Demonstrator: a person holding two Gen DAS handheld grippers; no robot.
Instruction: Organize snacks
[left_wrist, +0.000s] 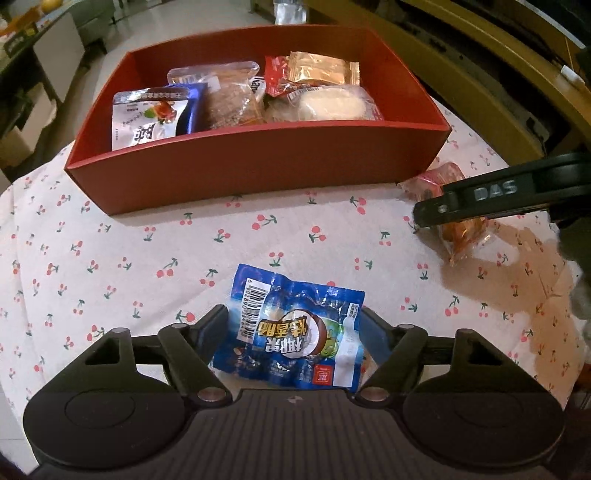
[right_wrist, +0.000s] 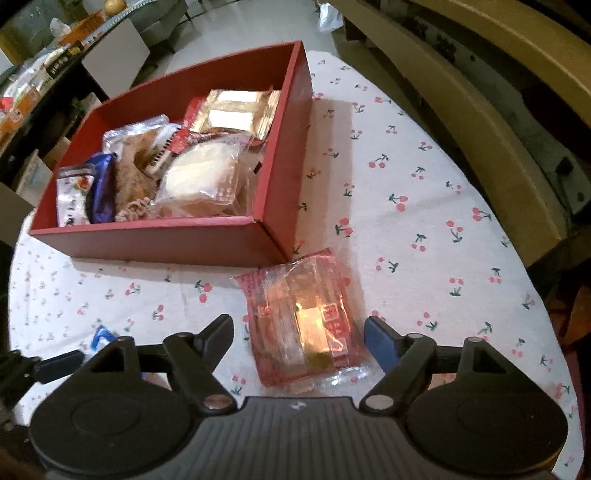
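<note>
while each claw straddles a packet (both flat), neither grips

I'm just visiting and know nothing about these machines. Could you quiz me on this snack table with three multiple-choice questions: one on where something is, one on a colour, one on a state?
1. Where does the blue snack packet lie?
A. inside the box
B. on the tablecloth between the fingers of the left tool
C. on the floor

2. What colour is the box that holds the snacks?
A. red
B. green
C. white

3. How does the right tool stand around the clear-wrapped cake?
A. shut, nothing between its fingers
B. lifting the cake high over the box
C. open, with the cake lying between its fingers on the tablecloth

Answers:
1 B, the packet rests on the cherry-print cloth in front of the box.
2 A, its walls are red inside and out.
3 C, gaps show on both sides of the wrapper.
</note>
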